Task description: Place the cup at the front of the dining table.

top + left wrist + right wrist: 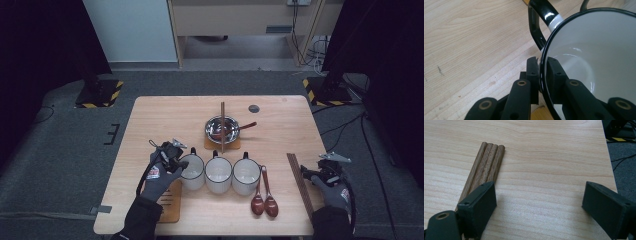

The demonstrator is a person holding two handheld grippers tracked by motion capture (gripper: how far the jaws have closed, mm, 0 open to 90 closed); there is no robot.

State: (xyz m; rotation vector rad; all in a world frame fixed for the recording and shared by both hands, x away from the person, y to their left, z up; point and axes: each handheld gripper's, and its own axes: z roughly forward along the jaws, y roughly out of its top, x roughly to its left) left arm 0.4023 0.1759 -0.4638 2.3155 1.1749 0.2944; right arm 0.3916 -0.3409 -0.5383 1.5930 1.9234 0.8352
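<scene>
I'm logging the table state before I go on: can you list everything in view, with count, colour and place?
Mugs: three, white with black rims and handles, in a row at the table's middle front; the leftmost mug is clamped at its rim.
Bowl: one, shiny metal, on a coaster behind the mugs, a chopstick and a dark utensil resting in it.
Spoons: two, dark red-brown, right of the mugs.
Chopsticks: a brown wooden bundle, near the right edge.
Board: one, orange-brown, front left.
Table: one, light wood.
Left gripper: black, shut on the leftmost mug's rim.
Right gripper: black, open, beside the chopsticks.
</scene>
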